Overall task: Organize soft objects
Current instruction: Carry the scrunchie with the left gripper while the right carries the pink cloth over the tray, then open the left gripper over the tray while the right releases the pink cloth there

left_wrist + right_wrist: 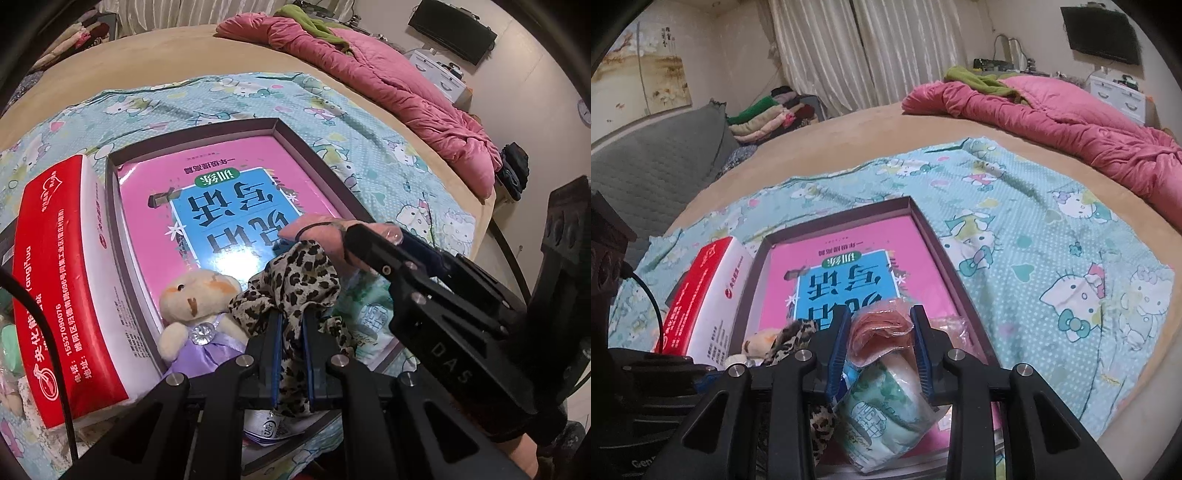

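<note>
Leopard cloth (pixel 291 284): thin, crumpled spotted fabric, pinched tight between the blue pads of the left gripper (pixel 291 332), jaws almost together.
Tissue pack (pixel 882 402): soft, crinkly plastic wrap, green-and-white print with pink at the top, squeezed between the partly closed jaws of the right gripper (pixel 881 343).
Plush toy (pixel 195 306): cream, fuzzy, in a shiny lilac dress, lying in the box's near corner beside the cloth.
Box (pixel 295 136): shallow, dark-rimmed cardboard tray, glossy pink book (pixel 221 192) flat inside.
Carton (pixel 66 280): red-and-white, stiff, touching the box's left wall.
Bed (pixel 849 125): tan cover, cartoon-cat sheet (pixel 1052 229) under the box, rumpled pink quilt (pixel 1071 122) well apart.
</note>
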Demonstrator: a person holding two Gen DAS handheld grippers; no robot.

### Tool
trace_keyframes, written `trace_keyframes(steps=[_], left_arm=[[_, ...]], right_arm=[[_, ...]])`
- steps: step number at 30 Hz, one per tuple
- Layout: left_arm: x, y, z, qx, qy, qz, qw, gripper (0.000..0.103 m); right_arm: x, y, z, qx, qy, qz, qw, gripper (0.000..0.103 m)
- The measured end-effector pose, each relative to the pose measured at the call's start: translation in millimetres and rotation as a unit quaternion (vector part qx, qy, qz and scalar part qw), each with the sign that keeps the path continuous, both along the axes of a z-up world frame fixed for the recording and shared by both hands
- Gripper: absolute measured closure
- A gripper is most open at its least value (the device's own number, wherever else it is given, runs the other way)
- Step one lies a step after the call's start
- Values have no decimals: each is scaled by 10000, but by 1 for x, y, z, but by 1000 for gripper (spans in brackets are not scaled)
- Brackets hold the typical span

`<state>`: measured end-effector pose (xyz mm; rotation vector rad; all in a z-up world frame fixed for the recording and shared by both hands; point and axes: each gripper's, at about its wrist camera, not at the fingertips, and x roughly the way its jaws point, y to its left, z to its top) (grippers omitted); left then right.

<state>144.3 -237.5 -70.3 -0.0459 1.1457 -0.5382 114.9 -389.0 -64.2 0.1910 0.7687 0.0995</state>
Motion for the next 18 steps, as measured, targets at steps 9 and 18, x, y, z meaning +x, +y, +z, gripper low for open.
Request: trace_keyframes(steps=[9, 18], left_arm=[[1, 2, -1, -3, 18, 72, 10000, 91], [1, 3, -1, -22, 40, 95, 9999, 91]], right_arm=[[3, 4, -9, -4, 197, 104, 9998, 66], [3, 0, -8, 98, 183, 28, 9998, 59]])
